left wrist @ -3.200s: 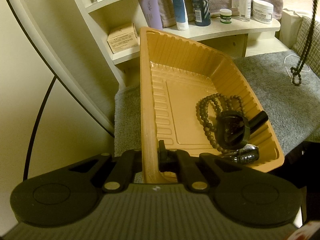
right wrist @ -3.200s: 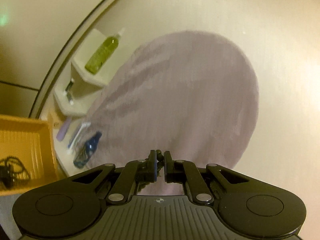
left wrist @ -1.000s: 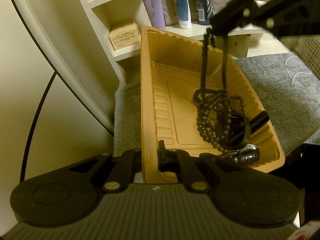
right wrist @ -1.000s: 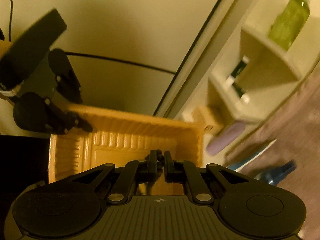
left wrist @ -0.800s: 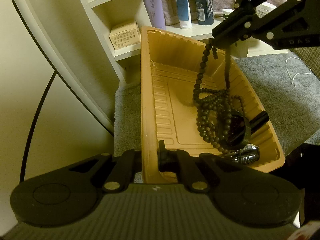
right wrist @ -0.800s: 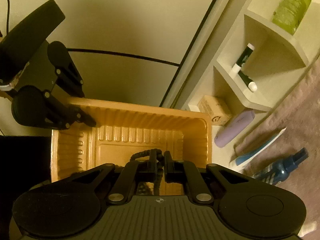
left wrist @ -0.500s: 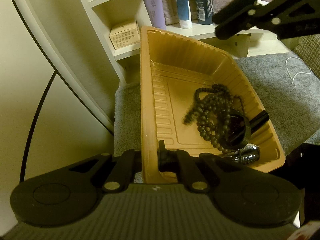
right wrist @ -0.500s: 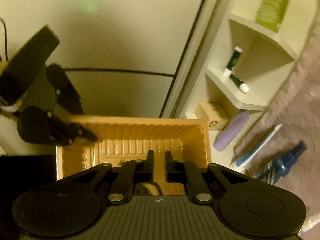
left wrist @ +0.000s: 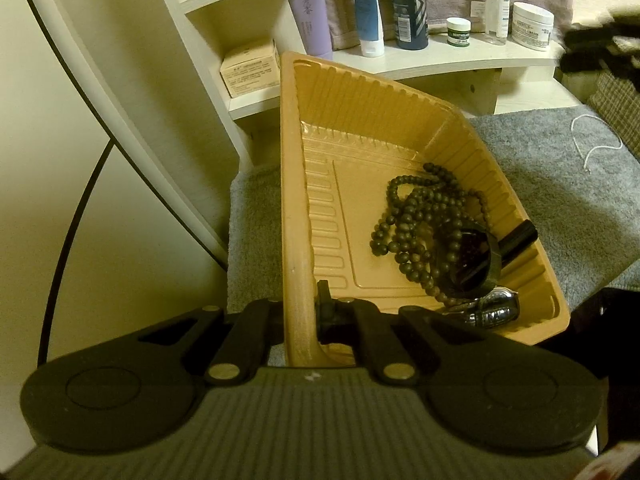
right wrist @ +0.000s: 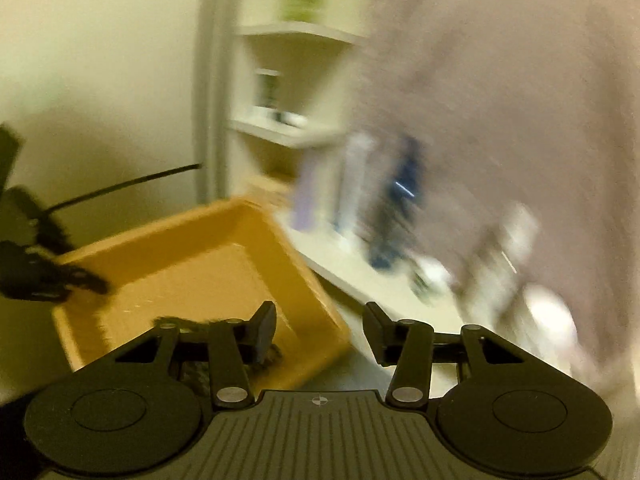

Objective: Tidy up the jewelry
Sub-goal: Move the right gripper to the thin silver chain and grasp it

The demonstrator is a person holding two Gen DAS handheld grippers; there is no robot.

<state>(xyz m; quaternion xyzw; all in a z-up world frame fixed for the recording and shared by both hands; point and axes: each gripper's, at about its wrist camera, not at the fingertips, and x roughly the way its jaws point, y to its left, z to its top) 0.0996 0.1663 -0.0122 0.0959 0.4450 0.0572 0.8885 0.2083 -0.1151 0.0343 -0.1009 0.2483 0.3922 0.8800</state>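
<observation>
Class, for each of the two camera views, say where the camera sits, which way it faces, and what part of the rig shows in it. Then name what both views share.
Left wrist: on the left gripper, looking down along its fingers, shut on the orange tray rim; beads lie inside.
Right wrist: on the right gripper, blurred, facing the tray and shelf; its jaws have just been opening, with nothing between them.
Shared: tray, shelf bottles, and each other's gripper.
</observation>
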